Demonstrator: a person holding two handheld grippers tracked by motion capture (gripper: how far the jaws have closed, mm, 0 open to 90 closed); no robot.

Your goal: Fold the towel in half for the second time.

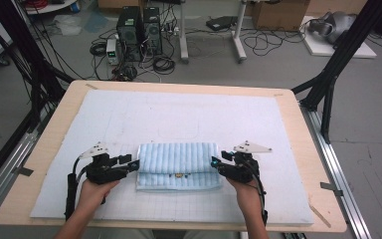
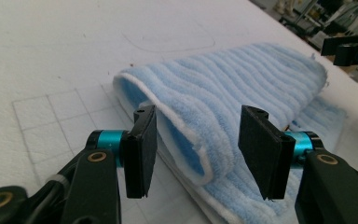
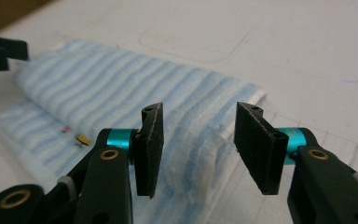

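High view: folded blue towel (image 1: 177, 164) near table's (image 1: 45, 149) front edge looks soft, floppy; left tongs (image 1: 134, 165) and right tongs (image 1: 216, 164) released at its ends, regrip there.

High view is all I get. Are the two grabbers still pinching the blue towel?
Observer: No. In the left gripper view, the left gripper has open jaws; the towel's folded edge sits between the pads without being pressed.
Operator: And the other one?
Observer: The right gripper is open too, with the towel's end loose between its jaws.
Operator: What's that tiny dark spot on the towel?
Observer: The right gripper view shows a small yellowish tag on the lower layer.
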